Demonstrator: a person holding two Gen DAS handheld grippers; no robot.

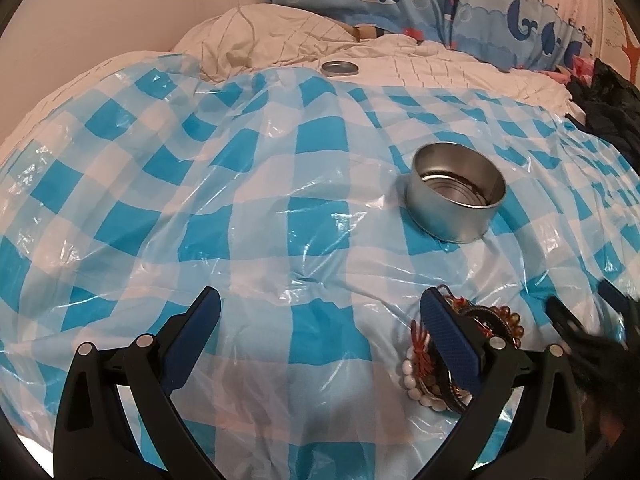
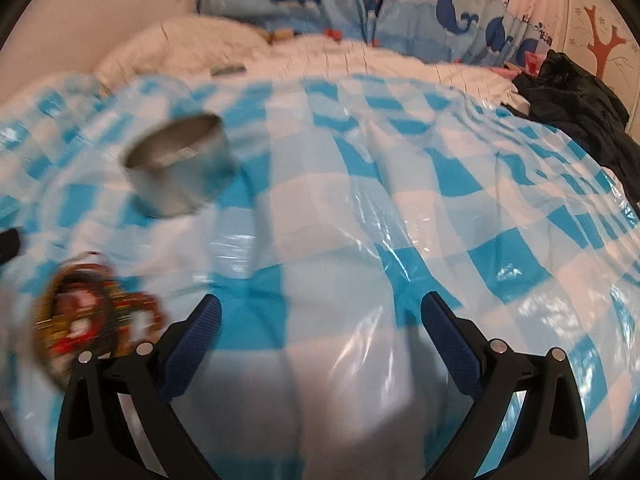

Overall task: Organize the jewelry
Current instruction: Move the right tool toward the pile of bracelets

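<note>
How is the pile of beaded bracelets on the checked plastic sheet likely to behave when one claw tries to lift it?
The pile of bracelets is several separate loops, so a pinch would probably lift only some. Strung beads probably hang limp. The plastic sheet looks glossy over soft bedding, so the pile may slide or sink when pushed.

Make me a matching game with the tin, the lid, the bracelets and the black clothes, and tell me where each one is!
Things:
1. round tin
2. tin lid
3. pile of bracelets
4. black clothes

Places:
A. far back on the white quilt
B. at the right edge of the bed
C. middle of the checked plastic sheet, standing open
D. nearest, beside the left gripper

Pairs: 1-C, 2-A, 3-D, 4-B
</note>
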